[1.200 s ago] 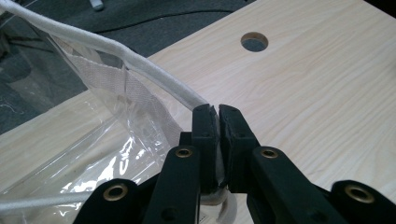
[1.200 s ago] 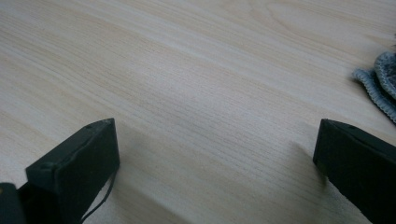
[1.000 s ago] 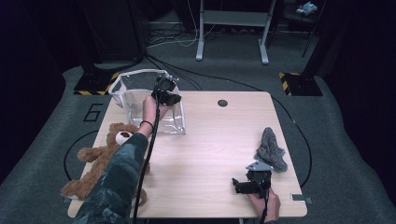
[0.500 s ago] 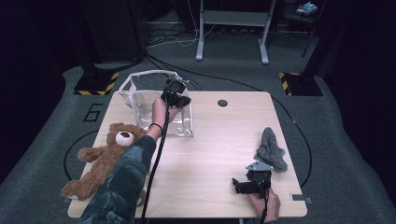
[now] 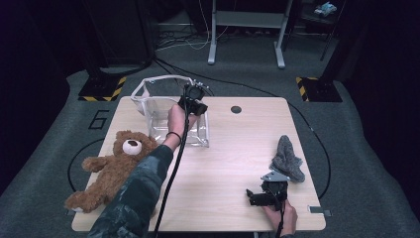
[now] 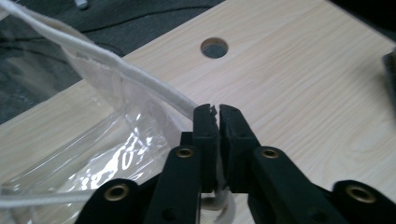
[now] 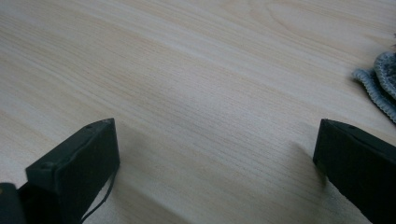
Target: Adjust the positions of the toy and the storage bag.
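Note:
A clear plastic bag (image 5: 166, 116) with a white corded rim (image 5: 148, 85) stands open at the table's far left. My left gripper (image 5: 195, 101) is at the bag's right rim. In the left gripper view its jaws (image 6: 215, 112) stand a sliver apart around the white rim cord (image 6: 140, 79), which runs in between them; they have just been opening a little and still pinch it. My right gripper (image 5: 253, 196) rests low at the front right with its jaws (image 7: 215, 135) wide open over bare wood.
A brown teddy bear (image 5: 111, 166) lies at the table's front left. A grey knitted cloth (image 5: 286, 158) (image 7: 380, 81) sits just beyond the right gripper. A round cable hole (image 5: 236, 109) (image 6: 214, 47) is in the wooden table top (image 5: 223, 163), right of the bag.
The left hand has moved to the right with the bag's rim, and the bag has slid that way with it. The right gripper has not moved.

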